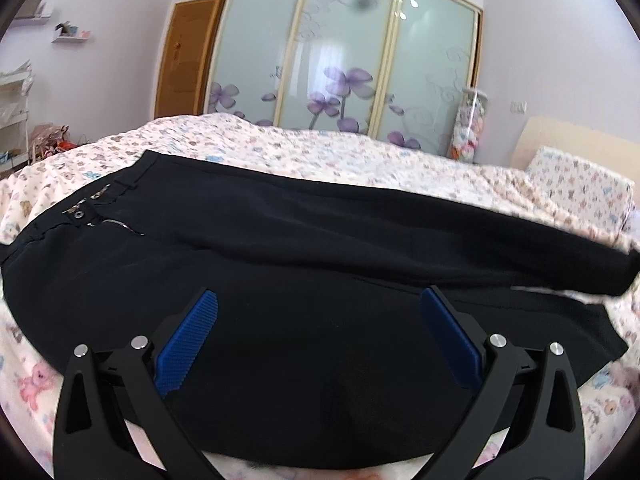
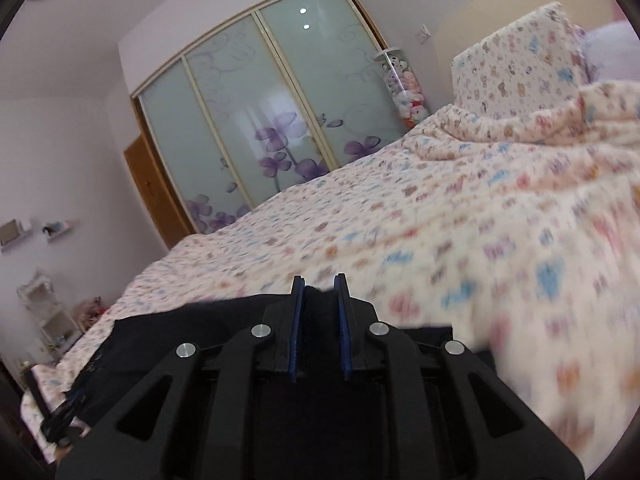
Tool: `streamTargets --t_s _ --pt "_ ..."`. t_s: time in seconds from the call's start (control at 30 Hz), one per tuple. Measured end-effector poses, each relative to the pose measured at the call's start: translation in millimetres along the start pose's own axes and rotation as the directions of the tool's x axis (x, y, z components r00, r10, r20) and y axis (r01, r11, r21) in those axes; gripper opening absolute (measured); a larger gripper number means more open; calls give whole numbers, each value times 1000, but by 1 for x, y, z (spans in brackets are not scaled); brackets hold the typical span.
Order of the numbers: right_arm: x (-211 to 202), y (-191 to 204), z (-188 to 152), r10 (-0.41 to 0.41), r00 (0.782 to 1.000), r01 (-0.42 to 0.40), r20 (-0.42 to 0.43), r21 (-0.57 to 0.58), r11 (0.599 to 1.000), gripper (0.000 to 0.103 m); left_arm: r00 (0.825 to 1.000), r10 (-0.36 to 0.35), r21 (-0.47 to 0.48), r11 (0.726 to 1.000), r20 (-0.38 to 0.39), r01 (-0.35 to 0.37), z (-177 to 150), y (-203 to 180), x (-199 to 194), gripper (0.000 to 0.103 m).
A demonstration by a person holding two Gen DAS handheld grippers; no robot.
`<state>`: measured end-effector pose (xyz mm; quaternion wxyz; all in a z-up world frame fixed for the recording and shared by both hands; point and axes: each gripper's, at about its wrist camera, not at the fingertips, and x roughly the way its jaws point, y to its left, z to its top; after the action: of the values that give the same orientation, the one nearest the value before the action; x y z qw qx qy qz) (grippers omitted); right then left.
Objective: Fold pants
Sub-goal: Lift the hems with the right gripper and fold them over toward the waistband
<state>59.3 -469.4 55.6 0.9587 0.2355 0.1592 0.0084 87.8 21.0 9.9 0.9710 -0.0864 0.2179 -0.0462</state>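
The left wrist camera is looking low and close across the black fabric pants toward the frosted-glass flowered wardrobe. The right wrist camera is facing the same wardrobe, tilted, sharing the teddy-print bedspread.

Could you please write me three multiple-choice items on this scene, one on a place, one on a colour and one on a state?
1. Where do the pants lie?
A. on the bed
B. on the floor
C. on a chair

2. What colour are the pads of the left tongs?
A. red
B. blue
C. white

3. How do the right tongs stand?
A. wide open
B. shut on dark cloth
C. shut on nothing

Answers: 1 A, the pants are spread on the flowered bed cover. 2 B, both pads are ribbed blue. 3 B, black cloth sits pinched between the near-closed pads.
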Motion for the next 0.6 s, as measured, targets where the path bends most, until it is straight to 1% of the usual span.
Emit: streamTargets --t_s 0.07,0.1,0.17,0.2,0.23,0.27,0.3,0.33,0.37,0.4,0.43,0.47,0.5,0.53,0.57,0.6 --pt "-5 -6 -23 -77 995 78 -67 3 997 15 1000 4 -14 1000 23 -3 -1 2 -7 101" --pt "-1 -9 -33 -115 987 116 -110 0 993 15 999 10 -16 1000 34 -9 -1 3 -11 101" --pt "2 -8 -45 -158 962 163 -223 2 987 16 999 14 -13 1000 47 -14 -3 1 -18 101" --pt "2 -6 -48 -171 953 178 -251 5 984 16 999 14 -9 1000 50 -14 -3 0 -20 101" --pt "0 -3 -50 -182 947 191 -266 8 982 19 998 12 0 1000 55 -12 -5 -2 -23 101" --pt "-6 1 -48 -200 942 212 -270 17 977 26 998 6 10 1000 59 -7 -6 -4 -26 101" --pt "-11 4 -47 -210 940 225 -268 27 974 38 998 0 23 1000 64 -2 -7 -7 -29 101" --pt "-16 5 -44 -210 941 231 -266 51 972 56 997 -5 41 999 73 2 -8 -11 -32 101" --pt "-24 5 -39 -189 948 222 -257 109 969 63 996 -9 62 998 84 4 -9 -15 -35 101" --pt "-32 4 -38 -157 956 203 -247 172 964 64 996 -11 82 997 94 4 -10 -19 -38 101" --pt "-37 2 -37 -139 960 195 -243 226 954 64 995 -13 95 995 99 3 -10 -22 -38 101" --pt "-41 -1 -38 -112 962 188 -247 313 931 63 995 -15 110 994 103 3 -11 -25 -39 101" --pt "-42 -9 -41 -61 962 179 -266 443 878 62 994 -17 126 992 106 3 -11 -29 -40 101" --pt "-40 -12 -46 -9 961 160 -275 531 832 55 994 -15 135 991 106 1 -12 -31 -39 101" --pt "-37 -13 -51 39 959 143 -281 598 789 53 994 -14 140 990 105 -1 -12 -33 -40 101" --pt "-33 -13 -57 68 952 147 -297 643 752 51 995 -14 143 990 102 -1 -12 -33 -39 101"
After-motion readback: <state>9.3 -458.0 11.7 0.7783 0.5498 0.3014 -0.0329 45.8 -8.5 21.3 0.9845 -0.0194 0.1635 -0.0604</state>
